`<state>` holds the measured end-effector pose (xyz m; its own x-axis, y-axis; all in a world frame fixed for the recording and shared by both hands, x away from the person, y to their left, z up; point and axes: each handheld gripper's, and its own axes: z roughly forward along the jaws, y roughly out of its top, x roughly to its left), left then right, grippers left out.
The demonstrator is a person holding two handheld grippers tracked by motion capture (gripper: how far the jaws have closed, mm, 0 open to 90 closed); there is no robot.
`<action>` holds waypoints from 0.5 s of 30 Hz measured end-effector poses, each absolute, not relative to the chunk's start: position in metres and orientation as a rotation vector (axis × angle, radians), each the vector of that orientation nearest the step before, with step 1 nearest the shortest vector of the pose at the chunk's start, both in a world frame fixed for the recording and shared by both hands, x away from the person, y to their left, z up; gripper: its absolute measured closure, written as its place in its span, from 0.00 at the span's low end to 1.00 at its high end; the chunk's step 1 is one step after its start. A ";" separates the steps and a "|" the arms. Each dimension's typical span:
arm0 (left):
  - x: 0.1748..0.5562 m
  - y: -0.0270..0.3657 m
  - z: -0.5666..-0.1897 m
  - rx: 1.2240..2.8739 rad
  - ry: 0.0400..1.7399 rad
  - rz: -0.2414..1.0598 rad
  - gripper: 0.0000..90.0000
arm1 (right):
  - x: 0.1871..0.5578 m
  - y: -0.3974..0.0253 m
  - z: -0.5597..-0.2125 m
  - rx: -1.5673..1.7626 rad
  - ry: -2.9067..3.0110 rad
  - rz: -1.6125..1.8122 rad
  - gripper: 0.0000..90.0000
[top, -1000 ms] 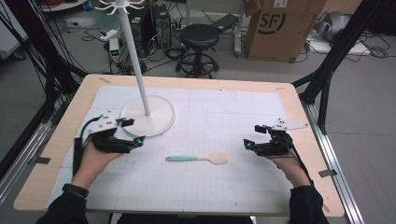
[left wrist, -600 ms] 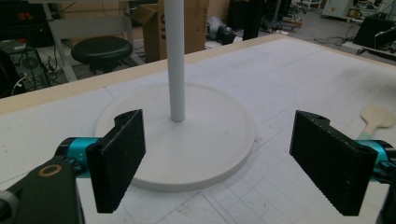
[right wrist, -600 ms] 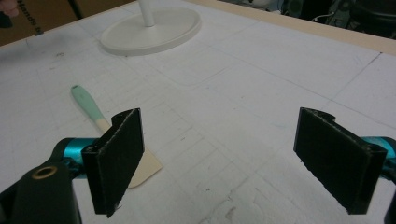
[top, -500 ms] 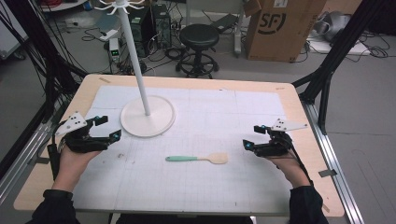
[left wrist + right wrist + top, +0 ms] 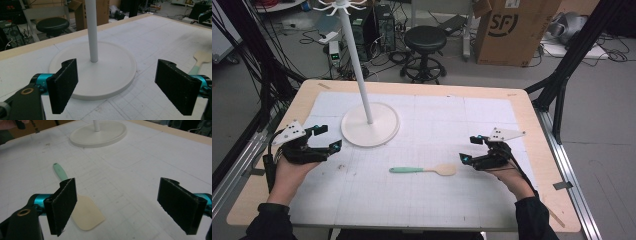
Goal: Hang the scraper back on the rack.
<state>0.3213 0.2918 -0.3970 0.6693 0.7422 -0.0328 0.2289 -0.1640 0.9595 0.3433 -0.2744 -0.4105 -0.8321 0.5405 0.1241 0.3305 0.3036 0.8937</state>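
Observation:
A spatula [image 5: 422,170] with a mint-green handle and a pale flat head lies on the white gridded mat near the table's middle. My right gripper [image 5: 469,149] is open just right of the head, which sits by its left jaw in the right gripper view as spatula [image 5: 85,212]. A white stand [image 5: 370,125] with a round base and a tall pole rises at the back left. My left gripper [image 5: 330,137] is open to the left of that base, facing the stand [image 5: 110,75], with nothing between its jaws.
The white mat [image 5: 462,200] covers most of the wooden table [image 5: 532,115]. Behind the table stand a black stool [image 5: 425,37], a cardboard box [image 5: 512,30] and cables. Black frame legs [image 5: 562,80] flank both sides.
My left gripper has slid left, away from the stand's base towards the table's left edge. The right gripper and the spatula have stayed put.

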 end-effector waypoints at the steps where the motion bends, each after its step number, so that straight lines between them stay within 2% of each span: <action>1: 0.321 0.292 -0.397 1.721 0.791 0.548 0.21 | 0.344 -0.270 -0.411 0.788 2.380 1.559 0.17; 15: 0.323 0.297 -0.398 1.720 0.789 0.537 0.21 | 0.348 -0.218 -0.420 0.659 2.534 1.557 0.17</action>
<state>0.3226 0.2969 -0.3981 0.6734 0.7382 -0.0391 0.2343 -0.1629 0.9584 0.3475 -0.2179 -0.4201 -0.9021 0.4077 0.1411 0.3102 0.3857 0.8689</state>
